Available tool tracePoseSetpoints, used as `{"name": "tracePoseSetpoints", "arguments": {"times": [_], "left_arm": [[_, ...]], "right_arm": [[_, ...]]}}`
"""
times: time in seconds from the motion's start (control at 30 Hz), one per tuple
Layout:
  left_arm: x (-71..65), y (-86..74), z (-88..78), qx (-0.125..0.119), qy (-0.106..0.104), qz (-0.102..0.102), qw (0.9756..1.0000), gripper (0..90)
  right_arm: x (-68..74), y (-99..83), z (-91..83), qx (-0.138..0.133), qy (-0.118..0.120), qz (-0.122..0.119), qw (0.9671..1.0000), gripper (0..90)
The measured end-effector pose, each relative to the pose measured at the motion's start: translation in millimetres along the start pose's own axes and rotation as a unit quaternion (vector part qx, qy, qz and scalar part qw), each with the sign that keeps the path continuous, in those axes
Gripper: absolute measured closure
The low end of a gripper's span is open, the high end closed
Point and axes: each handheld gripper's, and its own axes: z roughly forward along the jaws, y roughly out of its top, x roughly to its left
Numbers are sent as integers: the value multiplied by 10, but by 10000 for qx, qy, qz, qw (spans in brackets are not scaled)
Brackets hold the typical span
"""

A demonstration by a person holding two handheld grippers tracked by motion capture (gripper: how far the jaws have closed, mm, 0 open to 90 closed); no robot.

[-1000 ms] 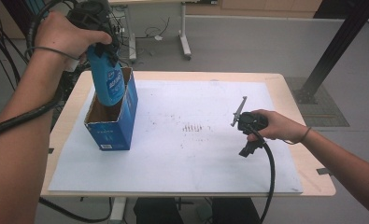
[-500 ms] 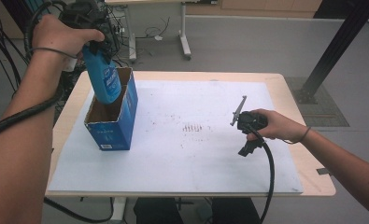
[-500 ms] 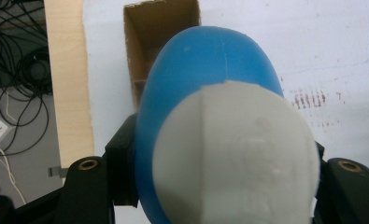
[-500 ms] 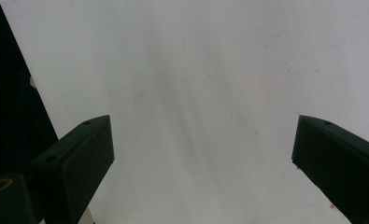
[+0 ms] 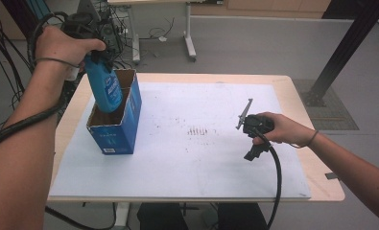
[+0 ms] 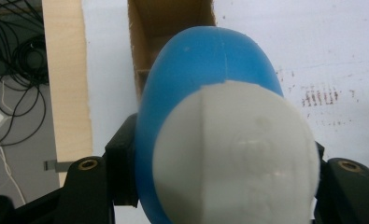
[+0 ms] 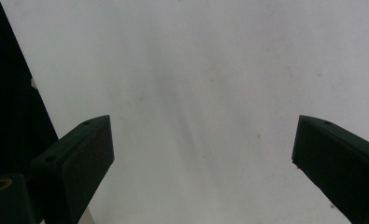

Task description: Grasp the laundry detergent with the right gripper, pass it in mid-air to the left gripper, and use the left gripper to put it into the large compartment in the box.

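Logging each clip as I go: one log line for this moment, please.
left gripper: shut on blue plastic bottle, bottom inside open blue cardboard box | right gripper: open, empty, above white sheet

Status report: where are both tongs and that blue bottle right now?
Left tongs shut on blue bottle, bottom end inside the open box. Right tongs open, idle over the white sheet. Nothing blocking.

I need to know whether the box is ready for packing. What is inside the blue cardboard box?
The blue bottle, held by the left gripper, dips partly into the open box. Brown inner walls show; the bottom is hidden by the bottle.
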Motion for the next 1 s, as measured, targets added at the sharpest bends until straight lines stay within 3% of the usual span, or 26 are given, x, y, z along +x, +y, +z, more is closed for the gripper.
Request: {"name": "tracePoseSetpoints", "arguments": {"times": [0.47, 1.0], "left_arm": [[77, -78, 305, 155, -109, -104, 9998, 377], [64, -139, 661, 360, -170, -145, 9991, 377]], "right_arm": [[30, 52, -4, -7, -27, -59, 10000, 55], [47, 62, -9, 22, -21, -84, 10000, 56]]}}
